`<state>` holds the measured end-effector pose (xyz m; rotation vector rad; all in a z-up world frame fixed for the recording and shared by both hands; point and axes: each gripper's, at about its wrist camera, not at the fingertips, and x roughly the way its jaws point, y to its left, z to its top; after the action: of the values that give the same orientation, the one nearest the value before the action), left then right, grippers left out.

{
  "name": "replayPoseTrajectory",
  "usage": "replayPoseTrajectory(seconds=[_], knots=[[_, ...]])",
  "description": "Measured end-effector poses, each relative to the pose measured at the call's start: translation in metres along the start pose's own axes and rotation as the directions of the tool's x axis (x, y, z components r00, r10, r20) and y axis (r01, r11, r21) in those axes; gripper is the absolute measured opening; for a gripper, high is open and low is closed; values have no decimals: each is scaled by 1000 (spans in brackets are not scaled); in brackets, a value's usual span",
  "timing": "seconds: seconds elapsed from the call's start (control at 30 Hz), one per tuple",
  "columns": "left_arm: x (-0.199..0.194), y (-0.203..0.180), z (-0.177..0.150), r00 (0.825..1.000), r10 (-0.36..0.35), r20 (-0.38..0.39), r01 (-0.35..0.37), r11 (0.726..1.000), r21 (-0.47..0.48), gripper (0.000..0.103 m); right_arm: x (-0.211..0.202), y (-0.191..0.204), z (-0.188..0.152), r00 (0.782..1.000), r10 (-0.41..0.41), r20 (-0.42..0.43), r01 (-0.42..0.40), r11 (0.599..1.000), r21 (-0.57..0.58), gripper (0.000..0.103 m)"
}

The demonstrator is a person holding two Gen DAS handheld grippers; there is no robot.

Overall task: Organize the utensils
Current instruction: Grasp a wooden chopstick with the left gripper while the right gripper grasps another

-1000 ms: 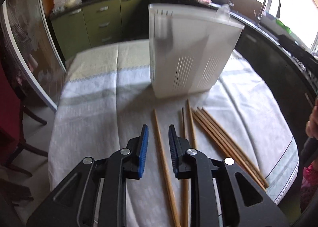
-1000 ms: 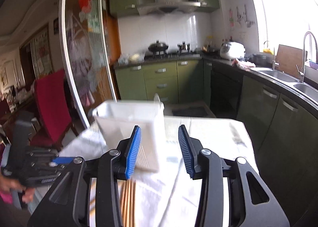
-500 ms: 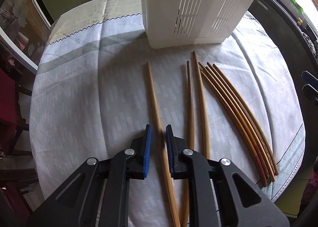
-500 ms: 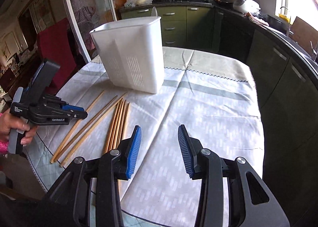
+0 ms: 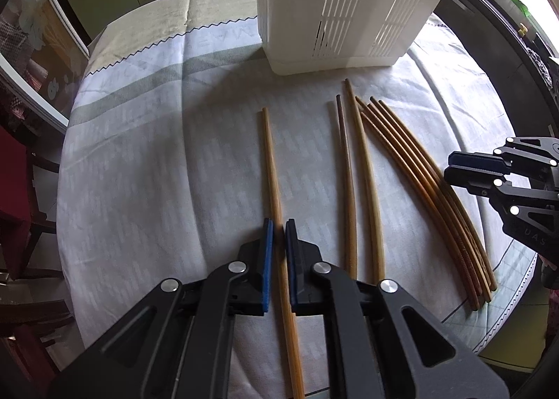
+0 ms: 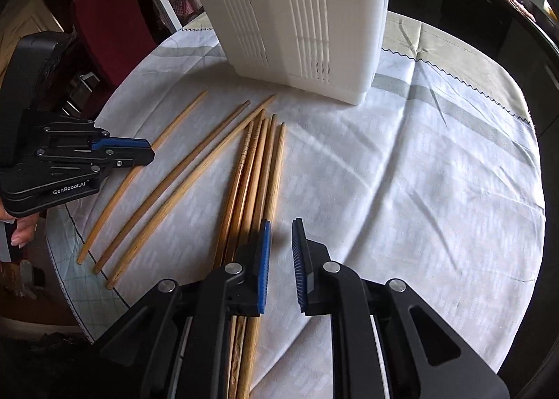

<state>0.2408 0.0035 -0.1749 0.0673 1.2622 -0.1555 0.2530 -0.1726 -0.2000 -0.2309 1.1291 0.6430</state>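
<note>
Wooden chopsticks [image 5: 349, 172] lie loose on the white cloth-covered worktop [image 5: 157, 154], tips toward the far side. Nearest, the left tongs [image 5: 278, 224] have just closed narrow on one pale single chopstick [image 5: 270, 168] near its thick end, probably to lift it alone. The right tongs [image 6: 280, 224] have just closed too and are nearly shut on nothing, with the bundle of darker chopsticks [image 6: 258, 161] just left of them. Beyond both tongs stands the tall white slotted plastic holder [image 5: 335, 7], presumably the chopsticks' destination.

Left tongs [image 5: 277, 226] clamped on lone chopstick [image 5: 270, 161]
</note>
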Motion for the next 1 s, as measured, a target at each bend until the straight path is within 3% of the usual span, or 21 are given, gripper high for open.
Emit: replayPoseTrajectory(seconds=[0.43,1.0], knots=[[0,-3,-3,1000,9,11,-10,999,33,8,12,18,8,998,-37,-54,35,998,-48,8],[4,-10,4,1000,8,-29,-7,999,34,8,38,32,27,990,-85,-116,74,992,-99,8]])
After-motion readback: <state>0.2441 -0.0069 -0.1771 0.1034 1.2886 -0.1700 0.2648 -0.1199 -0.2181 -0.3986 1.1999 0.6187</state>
